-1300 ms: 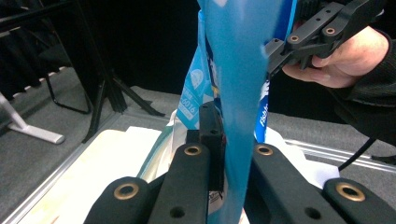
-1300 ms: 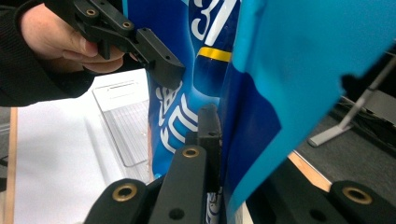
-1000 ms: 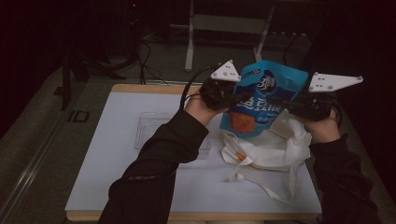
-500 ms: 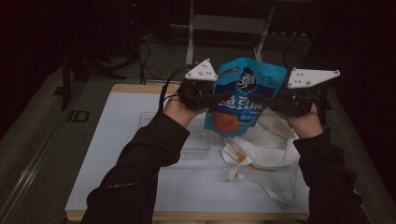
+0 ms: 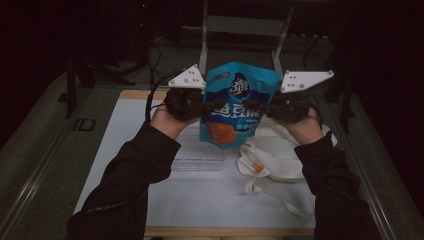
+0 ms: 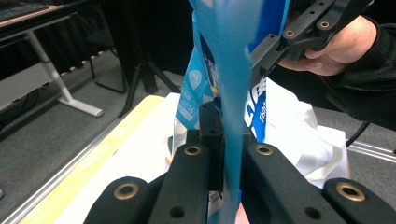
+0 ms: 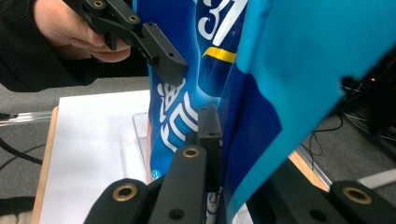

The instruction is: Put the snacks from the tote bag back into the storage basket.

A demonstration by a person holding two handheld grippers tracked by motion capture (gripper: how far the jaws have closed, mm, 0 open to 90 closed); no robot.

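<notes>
A blue snack bag [image 5: 239,107] with white lettering and an orange picture hangs upright in the air over the table, held from both sides. My left gripper [image 5: 214,106] is shut on the bag's left edge, my right gripper [image 5: 253,107] shut on its right edge. In the left gripper view the blue bag [image 6: 233,93] runs up between my black jaws, and the other gripper [image 6: 268,56] clamps it farther up. From the right gripper view, the bag [image 7: 261,107] is pinched the same way, with the left gripper [image 7: 163,63] biting its far edge.
A clear plastic tray [image 5: 197,155] lies on the white table top [image 5: 200,200] under the bag. A white cloth tote bag [image 5: 272,160] with loose straps is crumpled at the right. Dark floor and a metal stand [image 5: 240,30] lie beyond the far edge.
Both hands have carried the bag leftward together, away from above the tote bag to above the clear tray. The grips have not changed.
</notes>
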